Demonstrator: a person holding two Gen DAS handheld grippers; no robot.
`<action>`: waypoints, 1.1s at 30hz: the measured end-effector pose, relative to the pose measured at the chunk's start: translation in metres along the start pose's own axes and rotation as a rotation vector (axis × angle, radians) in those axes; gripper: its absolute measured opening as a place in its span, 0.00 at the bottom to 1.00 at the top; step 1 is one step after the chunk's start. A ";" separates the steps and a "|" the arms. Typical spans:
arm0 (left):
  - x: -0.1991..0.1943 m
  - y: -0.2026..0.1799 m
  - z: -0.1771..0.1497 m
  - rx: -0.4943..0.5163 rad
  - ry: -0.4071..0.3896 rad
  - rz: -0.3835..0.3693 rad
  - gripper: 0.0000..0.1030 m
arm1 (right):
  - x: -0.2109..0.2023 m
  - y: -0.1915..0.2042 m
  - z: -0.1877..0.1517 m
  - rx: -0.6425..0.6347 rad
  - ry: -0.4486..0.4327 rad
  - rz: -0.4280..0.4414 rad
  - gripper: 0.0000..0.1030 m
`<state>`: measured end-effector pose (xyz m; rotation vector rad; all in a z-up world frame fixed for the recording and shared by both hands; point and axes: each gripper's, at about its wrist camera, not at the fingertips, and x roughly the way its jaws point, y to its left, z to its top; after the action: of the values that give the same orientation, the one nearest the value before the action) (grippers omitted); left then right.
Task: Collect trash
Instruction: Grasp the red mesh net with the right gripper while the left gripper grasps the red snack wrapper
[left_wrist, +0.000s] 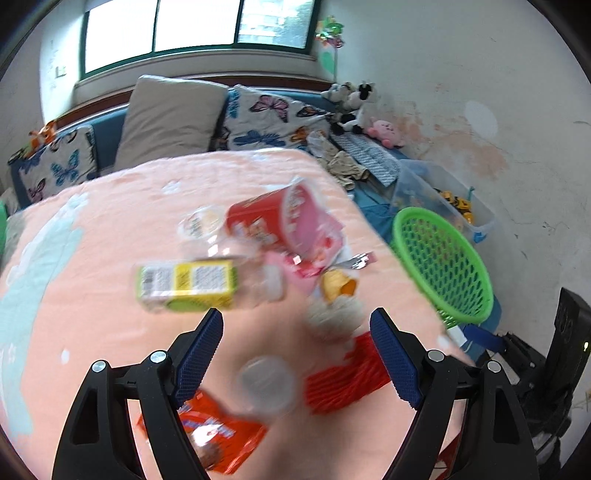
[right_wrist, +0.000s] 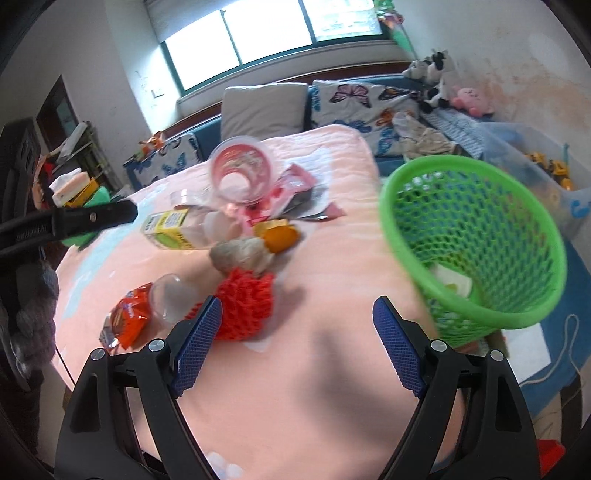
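Observation:
Trash lies heaped on a pink-clothed table (right_wrist: 295, 369). It includes a red cup (left_wrist: 288, 221) on its side, a bottle with a yellow-green label (left_wrist: 192, 284), a clear cup (left_wrist: 267, 384), an orange wrapper (left_wrist: 221, 435), a red foam net (left_wrist: 347, 380) and a crumpled tissue (right_wrist: 240, 253). My left gripper (left_wrist: 297, 317) hovers open over the pile, nothing between its pads. My right gripper (right_wrist: 298, 306) is open and empty above bare cloth, the red foam net (right_wrist: 247, 306) by its left pad. A green mesh basket (right_wrist: 476, 236) with white scraps inside stands off the table's right edge.
A blue sofa (left_wrist: 107, 136) with butterfly cushions runs behind the table. Plush toys (left_wrist: 354, 107) and a clear bin of toy vehicles (left_wrist: 443, 199) sit at the far right. A black device (left_wrist: 565, 332) stands on the floor to the right. The left gripper's black finger (right_wrist: 92, 218) reaches in.

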<state>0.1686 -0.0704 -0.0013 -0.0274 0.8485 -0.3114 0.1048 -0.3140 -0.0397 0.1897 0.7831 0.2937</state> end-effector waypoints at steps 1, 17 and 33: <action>-0.001 0.008 -0.004 -0.011 0.003 0.008 0.77 | 0.003 0.003 0.000 -0.001 0.004 0.007 0.81; -0.010 0.082 -0.057 -0.143 0.080 0.094 0.77 | 0.066 0.029 -0.001 0.065 0.132 0.111 0.78; 0.017 0.117 -0.085 -0.544 0.207 0.116 0.78 | 0.069 0.032 -0.009 0.074 0.121 0.140 0.54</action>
<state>0.1465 0.0447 -0.0868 -0.4570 1.1164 0.0342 0.1383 -0.2609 -0.0830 0.2992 0.9032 0.4122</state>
